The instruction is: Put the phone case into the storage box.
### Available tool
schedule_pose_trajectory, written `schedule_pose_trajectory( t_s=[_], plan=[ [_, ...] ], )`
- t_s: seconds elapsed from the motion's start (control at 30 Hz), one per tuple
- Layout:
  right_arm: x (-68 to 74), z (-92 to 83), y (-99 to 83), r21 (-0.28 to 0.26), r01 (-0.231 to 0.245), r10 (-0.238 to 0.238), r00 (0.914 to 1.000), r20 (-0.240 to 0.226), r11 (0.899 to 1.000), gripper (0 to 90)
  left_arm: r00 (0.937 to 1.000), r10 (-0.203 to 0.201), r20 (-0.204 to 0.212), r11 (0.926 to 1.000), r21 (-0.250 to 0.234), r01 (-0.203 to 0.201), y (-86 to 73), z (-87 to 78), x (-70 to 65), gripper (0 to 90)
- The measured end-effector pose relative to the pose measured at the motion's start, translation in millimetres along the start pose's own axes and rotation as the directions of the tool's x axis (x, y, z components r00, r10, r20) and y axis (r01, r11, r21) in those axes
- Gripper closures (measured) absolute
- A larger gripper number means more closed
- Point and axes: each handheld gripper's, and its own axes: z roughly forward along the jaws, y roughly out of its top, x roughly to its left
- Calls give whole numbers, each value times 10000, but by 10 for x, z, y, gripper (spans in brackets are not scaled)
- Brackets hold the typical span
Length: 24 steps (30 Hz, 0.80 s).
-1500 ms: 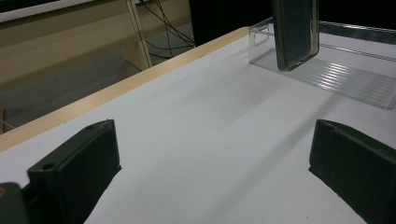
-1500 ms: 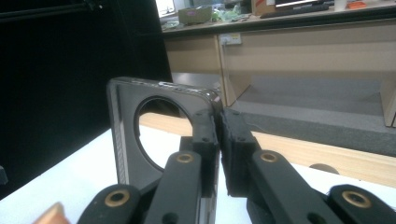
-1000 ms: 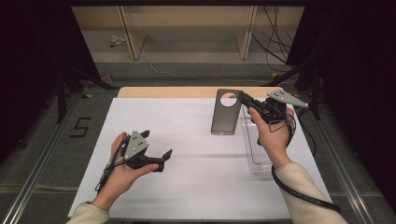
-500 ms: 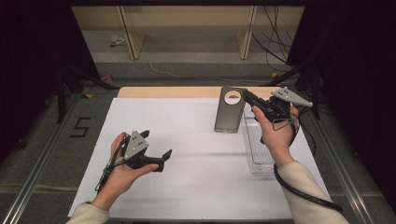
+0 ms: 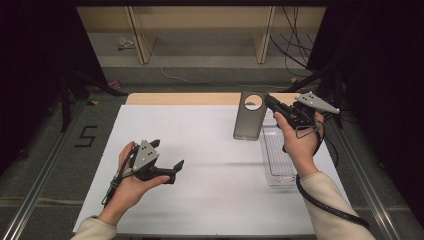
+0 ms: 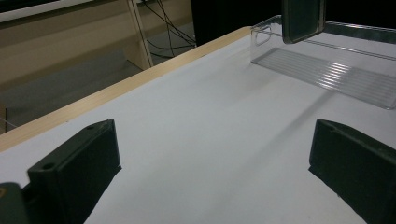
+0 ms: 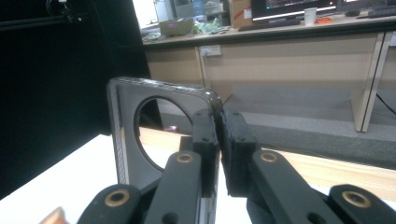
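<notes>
— High view: where was the phone case (image 5: 248, 118)?
— Lifted above the tabletop (image 5: 215, 150), beside the clear tray (image 5: 278, 159), its edge pinched in the right gripper (image 5: 270, 103) jaws.
— And the left gripper (image 5: 176, 168)?
— Jaws spread, nothing between them, low over the tabletop.

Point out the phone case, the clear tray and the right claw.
phone case (image 5: 246, 122), high view, on its flat grey back.
clear tray (image 5: 276, 156), high view, on its ribbed floor.
right claw (image 5: 270, 101), high view, at the tips clamped on the case's edge.
</notes>
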Motion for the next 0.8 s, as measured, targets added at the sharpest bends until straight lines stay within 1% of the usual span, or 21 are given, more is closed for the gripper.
schedule_pose_trajectory(
  t_s=[0.5, 0.8],
  plan=[
    [-49, -18, 16, -42, 118, -117, 9998, 190, 9999, 855, 10000, -50, -27, 10000, -23, 50, -1, -1, 6, 13],
    [-82, -32, 28, -63, 69, -68, 9996, 273, 10000, 855, 10000, -76, -42, 10000, -20, 76, -5, 1, 13, 14]
  ],
)
